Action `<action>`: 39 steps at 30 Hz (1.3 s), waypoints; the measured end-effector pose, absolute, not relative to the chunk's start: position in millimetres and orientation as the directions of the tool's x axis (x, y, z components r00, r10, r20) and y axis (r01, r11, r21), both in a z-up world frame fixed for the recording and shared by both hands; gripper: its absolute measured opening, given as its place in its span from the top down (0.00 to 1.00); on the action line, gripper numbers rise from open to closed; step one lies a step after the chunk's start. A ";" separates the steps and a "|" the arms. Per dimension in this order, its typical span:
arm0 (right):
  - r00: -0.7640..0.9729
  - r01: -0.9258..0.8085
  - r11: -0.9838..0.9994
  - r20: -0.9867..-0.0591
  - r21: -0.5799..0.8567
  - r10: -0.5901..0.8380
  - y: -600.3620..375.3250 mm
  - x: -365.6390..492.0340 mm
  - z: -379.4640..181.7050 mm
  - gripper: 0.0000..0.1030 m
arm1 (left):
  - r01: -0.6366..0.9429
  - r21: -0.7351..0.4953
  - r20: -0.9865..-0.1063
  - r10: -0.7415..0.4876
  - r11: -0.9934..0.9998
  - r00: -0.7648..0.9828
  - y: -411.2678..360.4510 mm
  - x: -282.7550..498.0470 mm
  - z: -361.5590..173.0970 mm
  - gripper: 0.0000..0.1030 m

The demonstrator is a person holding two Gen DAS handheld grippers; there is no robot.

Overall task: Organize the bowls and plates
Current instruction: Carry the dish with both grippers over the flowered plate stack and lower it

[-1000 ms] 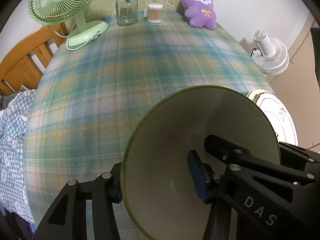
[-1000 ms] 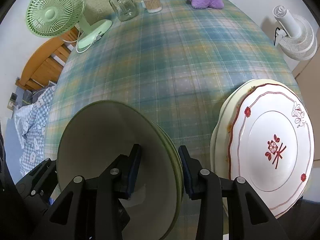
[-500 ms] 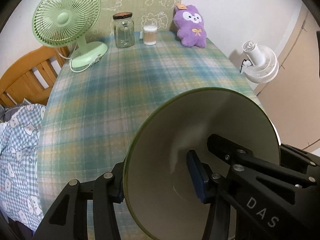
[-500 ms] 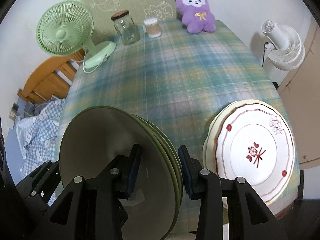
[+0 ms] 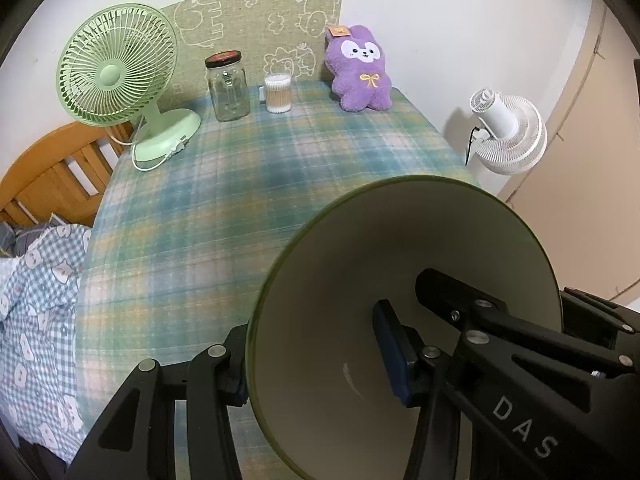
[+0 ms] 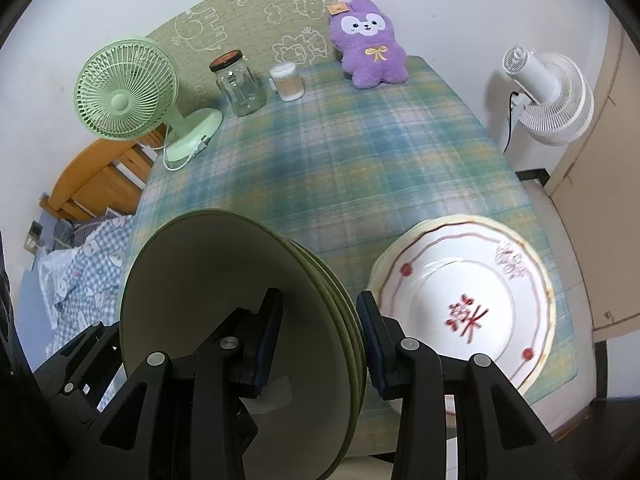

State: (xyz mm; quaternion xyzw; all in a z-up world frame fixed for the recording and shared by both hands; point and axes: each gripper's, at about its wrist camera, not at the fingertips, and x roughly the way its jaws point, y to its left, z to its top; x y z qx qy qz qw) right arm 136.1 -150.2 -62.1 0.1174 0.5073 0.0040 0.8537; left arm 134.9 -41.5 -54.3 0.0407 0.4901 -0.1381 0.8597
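Right wrist: both grippers (image 6: 320, 332) tilt steeply down, apparently clamping stacked bowls (image 6: 224, 320).

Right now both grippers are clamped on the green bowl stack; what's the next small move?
Probably carry the green bowl stack toward the bare plaid tablecloth and lower it there. Left gripper and right gripper both pinch its rim, and the red-patterned plates already fill the near corner.

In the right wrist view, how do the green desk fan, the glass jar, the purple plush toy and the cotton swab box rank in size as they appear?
Largest to smallest, as they look:
1. green desk fan
2. purple plush toy
3. glass jar
4. cotton swab box
All four stand along the table's far edge, so nearness to the camera hardly distorts this order.
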 end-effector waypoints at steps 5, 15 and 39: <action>0.479 0.097 0.975 -0.868 0.199 0.130 -174.2 134.2 -61.0 0.59 | 0.257 -0.068 -0.856 -0.189 0.964 0.482 -67.9 131.5 -52.4 0.50; 0.471 0.102 0.977 -0.874 0.186 0.117 -228.3 127.3 -62.9 0.59 | 0.258 -0.084 -0.861 -0.200 0.962 0.468 -120.7 126.2 -54.5 0.50; 0.371 0.106 0.979 -0.920 0.176 0.125 -301.1 134.6 -113.7 0.59 | 0.204 -0.087 -0.915 -0.159 0.975 0.370 -189.6 131.1 -104.9 0.50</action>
